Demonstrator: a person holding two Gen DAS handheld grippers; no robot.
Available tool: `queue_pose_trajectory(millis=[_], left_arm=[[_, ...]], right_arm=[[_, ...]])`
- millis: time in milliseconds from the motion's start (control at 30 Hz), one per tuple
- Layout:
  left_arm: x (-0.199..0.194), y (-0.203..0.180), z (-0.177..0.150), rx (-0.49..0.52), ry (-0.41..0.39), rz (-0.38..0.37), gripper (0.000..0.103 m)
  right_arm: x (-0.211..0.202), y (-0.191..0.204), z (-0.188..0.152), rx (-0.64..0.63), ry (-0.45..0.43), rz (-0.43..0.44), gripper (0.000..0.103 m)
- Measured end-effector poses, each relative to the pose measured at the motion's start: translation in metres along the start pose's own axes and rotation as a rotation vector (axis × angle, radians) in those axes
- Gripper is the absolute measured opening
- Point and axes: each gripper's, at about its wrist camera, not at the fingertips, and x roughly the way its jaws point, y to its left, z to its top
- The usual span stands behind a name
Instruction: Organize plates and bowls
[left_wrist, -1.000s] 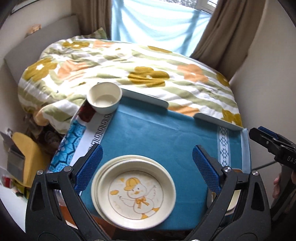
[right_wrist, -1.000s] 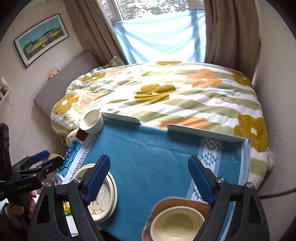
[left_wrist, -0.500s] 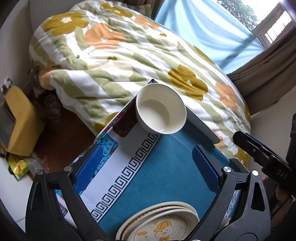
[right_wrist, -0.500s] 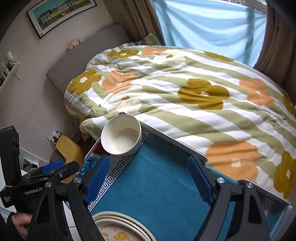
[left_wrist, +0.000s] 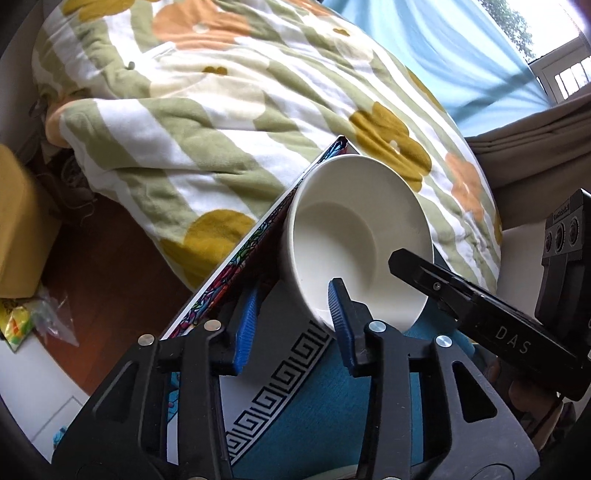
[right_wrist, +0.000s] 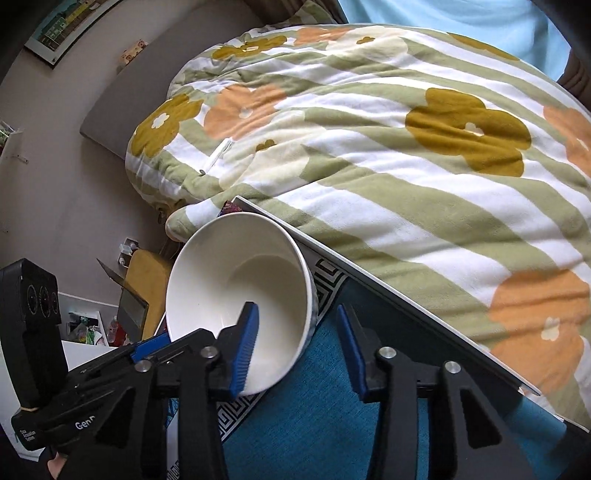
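— As I looked through the left wrist view, the left gripper (left_wrist: 293, 291) had just been closing astride the rim of the one white bowl (left_wrist: 354, 229). A gap showed beside its outer finger, so there was no grip yet.
— Where was the bowl?
— On the counter's (left_wrist: 314, 424) far corner, by the bed (left_wrist: 221, 110). In the right wrist view the right gripper (right_wrist: 297, 308) had been closing likewise, not yet pinching. I judged sorting barely begun: one bowl counted, no plate clearly in view.
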Motion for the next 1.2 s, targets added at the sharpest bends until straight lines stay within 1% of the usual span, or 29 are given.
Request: queue_pose_trajectory(millis=[33,67,100,167,233,333,400,600,733,867,1067,1200], left_arm=[[0.001,0.0,0.001,0.001,-0.004,-0.004,0.03],[0.002,0.0,0.001,0.006,-0.01,-0.014,0.023],[0.002,-0.002,0.001,0.013,-0.015,-0.015,0.022],[0.001,-0.004,0.0,0.031,-0.025,0.004,0.022],[0.001,-0.005,-0.001,0.034,-0.03,0.006,0.021],[-0.003,-0.009,-0.003,0.062,-0.04,0.025,0.021],[-0.01,-0.012,-0.005,0.081,-0.055,0.031,0.021],[-0.041,-0.033,-0.023,0.149,-0.1,0.033,0.021],[-0.07,-0.052,-0.048,0.188,-0.136,0.025,0.021],[-0.1,-0.07,-0.084,0.215,-0.168,0.017,0.021],[-0.14,-0.103,-0.146,0.269,-0.196,-0.012,0.021],[-0.157,-0.131,-0.187,0.328,-0.197,-0.046,0.021]], right_arm=[[0.001,0.0,0.0,0.002,-0.001,0.0,0.03],[0.002,0.0,0.0,0.004,0.0,0.001,0.024],[0.003,0.0,0.001,0.004,0.001,-0.001,0.019],[0.004,-0.002,0.0,0.009,-0.002,-0.017,0.013],[0.004,-0.004,-0.001,0.023,-0.006,-0.003,0.013],[0.002,-0.004,-0.002,0.019,-0.004,-0.01,0.013],[-0.003,-0.004,-0.006,0.019,-0.022,-0.008,0.013],[-0.037,0.001,-0.028,0.045,-0.09,0.001,0.013],[-0.075,0.005,-0.051,0.053,-0.151,-0.001,0.013],[-0.114,0.01,-0.082,0.05,-0.2,-0.005,0.013],[-0.175,0.011,-0.143,0.065,-0.272,-0.025,0.013],[-0.213,-0.001,-0.183,0.096,-0.318,-0.055,0.013]])
